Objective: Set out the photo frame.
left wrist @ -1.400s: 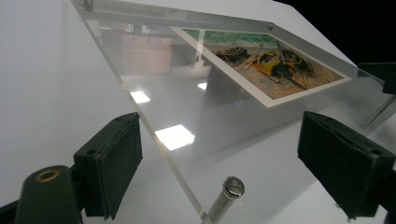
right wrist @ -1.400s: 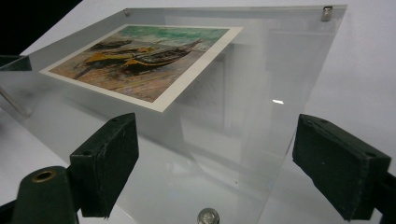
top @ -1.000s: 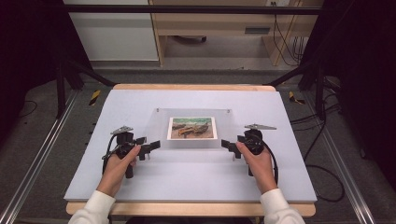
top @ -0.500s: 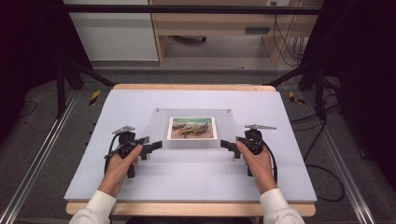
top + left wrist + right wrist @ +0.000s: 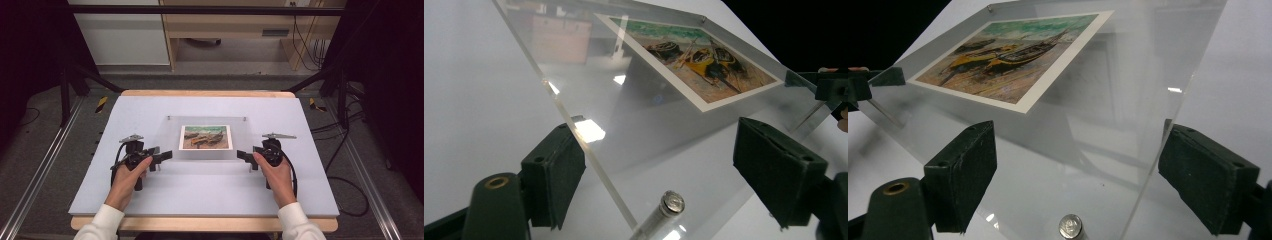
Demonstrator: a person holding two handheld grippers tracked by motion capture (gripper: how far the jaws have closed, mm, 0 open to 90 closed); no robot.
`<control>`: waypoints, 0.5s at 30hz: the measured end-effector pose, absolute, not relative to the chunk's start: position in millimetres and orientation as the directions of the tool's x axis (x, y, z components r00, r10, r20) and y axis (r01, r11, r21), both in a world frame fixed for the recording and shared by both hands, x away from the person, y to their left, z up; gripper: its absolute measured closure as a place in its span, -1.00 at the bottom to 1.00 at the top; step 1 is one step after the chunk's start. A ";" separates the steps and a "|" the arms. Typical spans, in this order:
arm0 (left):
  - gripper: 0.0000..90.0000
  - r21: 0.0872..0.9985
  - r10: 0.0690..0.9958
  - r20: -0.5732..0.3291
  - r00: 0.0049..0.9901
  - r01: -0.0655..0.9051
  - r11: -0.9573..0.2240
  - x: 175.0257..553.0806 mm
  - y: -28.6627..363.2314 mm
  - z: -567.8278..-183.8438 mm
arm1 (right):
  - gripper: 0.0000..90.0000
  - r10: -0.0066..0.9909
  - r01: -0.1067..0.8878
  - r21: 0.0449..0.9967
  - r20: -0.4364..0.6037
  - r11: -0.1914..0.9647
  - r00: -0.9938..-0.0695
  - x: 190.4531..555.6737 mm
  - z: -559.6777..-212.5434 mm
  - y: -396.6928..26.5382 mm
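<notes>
Item: clear acrylic picture frame [image 5: 206,138], holding a print of beached boats [image 5: 205,137], lying on the white table [image 5: 200,185]. We recorded it between our two grippers, each one at a near corner.

Left gripper [image 5: 161,157]: jaws spread apart, gripping nothing. In the left gripper view the frame's [image 5: 634,125] near corner sat in the gap between our fingers [image 5: 555,170], its edge running close by the left one; we could not tell whether they touched. A metal standoff pin [image 5: 668,204] stood at that corner, between the fingers.

Right gripper [image 5: 244,157]: jaws likewise spread, gripping nothing. In the right gripper view the frame's [image 5: 1088,125] corner and another pin [image 5: 1070,226] lay between our fingers [image 5: 965,172], the frame's edge reaching toward the right one.
</notes>
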State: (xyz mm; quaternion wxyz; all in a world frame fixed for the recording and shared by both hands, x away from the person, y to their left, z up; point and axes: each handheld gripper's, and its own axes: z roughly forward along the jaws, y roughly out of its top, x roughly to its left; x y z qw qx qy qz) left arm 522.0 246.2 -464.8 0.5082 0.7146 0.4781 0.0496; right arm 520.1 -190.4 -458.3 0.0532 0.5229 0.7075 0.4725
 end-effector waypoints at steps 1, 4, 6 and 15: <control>-0.53 0.774 0.735 -0.411 0.539 0.632 -0.030 521.2 246.4 -464.2 | -0.64 0.790 0.690 0.724 0.418 0.009 -0.449 519.1 -457.7 -190.2; -0.50 0.779 0.738 -0.404 0.540 0.627 -0.032 518.8 246.2 -463.0 | -0.64 0.794 0.678 0.735 0.398 0.024 -0.459 517.5 -456.6 -189.8; -0.47 0.782 0.742 -0.396 0.541 0.622 -0.036 516.8 246.3 -462.0 | -0.61 0.798 0.670 0.742 0.385 0.031 -0.464 513.3 -455.0 -189.2; -0.33 0.796 0.758 -0.370 0.538 0.604 -0.040 502.1 247.8 -457.2 | -0.46 0.804 0.634 0.771 0.340 0.058 -0.488 501.5 -450.7 -192.0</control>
